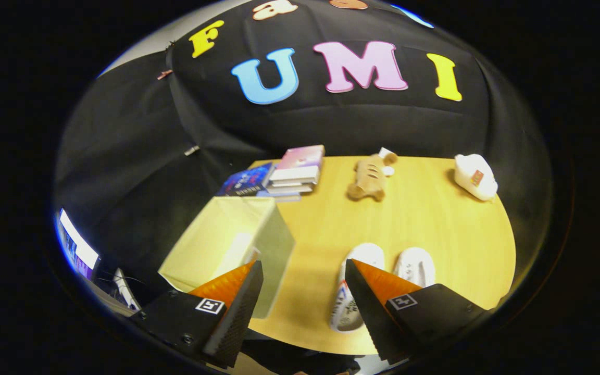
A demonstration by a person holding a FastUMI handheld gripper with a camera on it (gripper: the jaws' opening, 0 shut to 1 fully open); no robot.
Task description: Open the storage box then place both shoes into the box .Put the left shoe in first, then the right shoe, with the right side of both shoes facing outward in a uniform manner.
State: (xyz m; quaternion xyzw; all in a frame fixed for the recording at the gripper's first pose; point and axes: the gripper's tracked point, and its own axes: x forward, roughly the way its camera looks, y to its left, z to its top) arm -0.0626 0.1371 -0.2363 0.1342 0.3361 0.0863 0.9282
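Observation:
A pale yellow storage box (229, 245) with its lid closed stands on the wooden table (435, 219), just ahead of the left finger. Two white shoes lie side by side near the table's front edge. One shoe (354, 286) sits partly behind the right finger, and the other shoe (415, 265) lies just right of it. My gripper (304, 273) hovers above the table's front edge, open, with nothing between its fingers.
A stack of books (284, 174) lies at the table's far left corner. A brown plush toy (370, 177) rests at the far middle, and a white plush object (476, 176) at the far right. A lit screen (77, 249) shows off the table to the left.

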